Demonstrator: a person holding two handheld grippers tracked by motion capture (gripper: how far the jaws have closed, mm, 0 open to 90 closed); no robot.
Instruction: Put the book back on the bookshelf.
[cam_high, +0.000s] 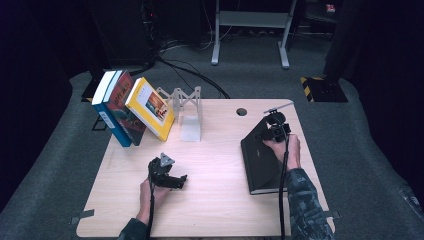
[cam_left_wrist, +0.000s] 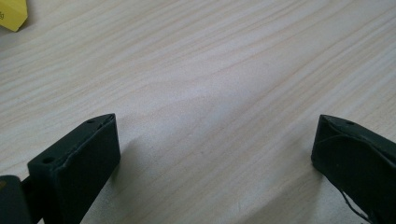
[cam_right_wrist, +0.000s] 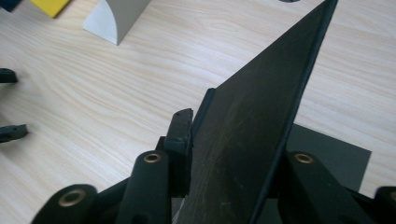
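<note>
Near the front edge of the table (cam_high: 210, 210), on its left half, the left gripper (cam_high: 172, 181) rests low over the bare wood. Its jaws stand wide apart and nothing is between them.

On the right half, near the right edge, lies a black book (cam_high: 260, 160). The right gripper (cam_high: 274, 131) is at the far end of this book. Its jaws are closed on the black cover (cam_right_wrist: 252, 126), which is lifted up and passes between the fingers (cam_right_wrist: 180, 135) at a slant.

Farther, toward the far left corner, three books (cam_high: 131, 106) lean together against a grey bookend (cam_high: 187, 117). A small round hole (cam_high: 242, 111) is near the far edge.
</note>
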